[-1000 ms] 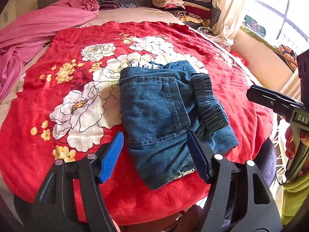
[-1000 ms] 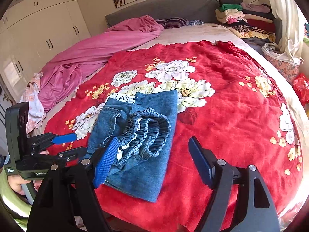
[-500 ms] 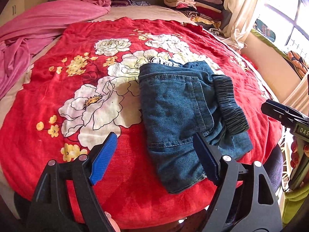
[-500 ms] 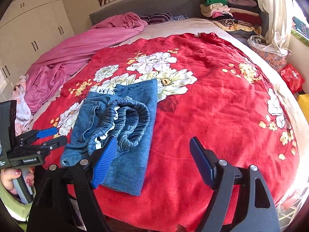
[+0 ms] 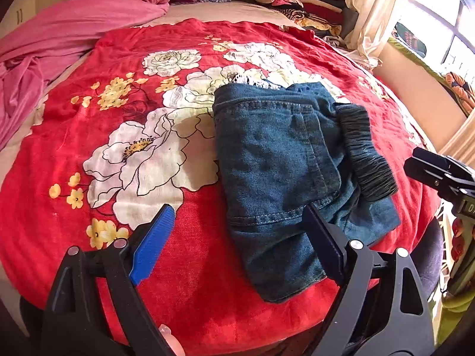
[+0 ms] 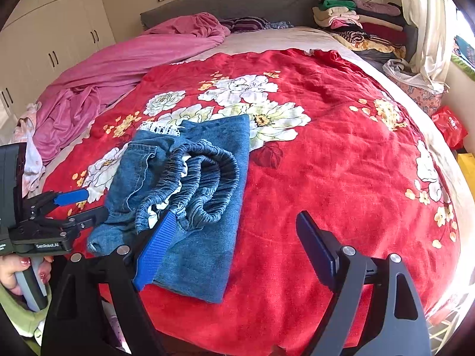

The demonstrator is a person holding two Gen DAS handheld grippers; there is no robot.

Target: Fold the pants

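Observation:
The folded blue denim pants lie on the red flowered blanket near the bed's front edge, elastic waistband bunched on top. My left gripper hovers over their near left corner. Its jaws are opening and the pads press on nothing. From the other side, my right gripper hangs above the pants' near right edge, jaws also opening, nothing held. Each gripper shows in the other's view: the left gripper by the pants' left corner, the right gripper at the far right.
A pink blanket is heaped at the back left. Stacked folded clothes sit by the grey headboard. A curtain and window lie to the right, white wardrobes to the left. A hand grips the left gripper's handle.
Both grippers' jaws have spread wider. The left gripper has dropped slightly and shifted left, so the pants sit further right in its view. The pants have not moved.

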